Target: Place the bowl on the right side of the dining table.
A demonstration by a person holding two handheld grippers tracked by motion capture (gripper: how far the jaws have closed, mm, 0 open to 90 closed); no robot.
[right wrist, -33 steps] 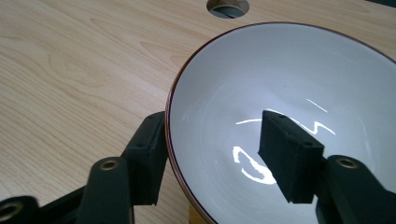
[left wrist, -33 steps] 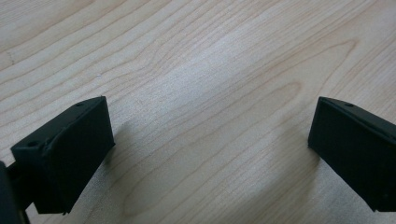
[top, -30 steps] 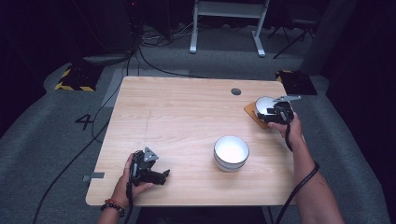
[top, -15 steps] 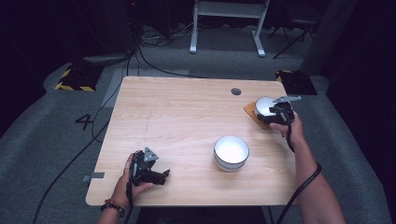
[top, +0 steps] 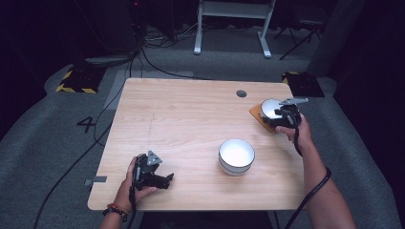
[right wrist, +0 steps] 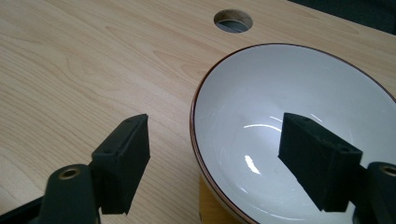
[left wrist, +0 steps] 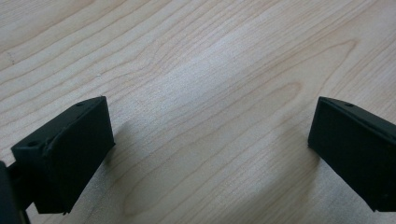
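Right gripper view: right gripper (right wrist: 212, 154) jaws, just opened wide, straddle bowl (right wrist: 299, 126) rim, unclamped; judged next: close on rim. Left gripper (left wrist: 210, 154) open, empty.

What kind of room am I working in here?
Likely a lab or recording studio: a bare wooden table on grey carpet, floor cables, hazard-striped tape and a painted floor number.

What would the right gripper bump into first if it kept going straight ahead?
Probably the rim of the white brown-edged bowl: the open right gripper straddles that rim, one jaw inside, one outside. Depth is hard to judge.
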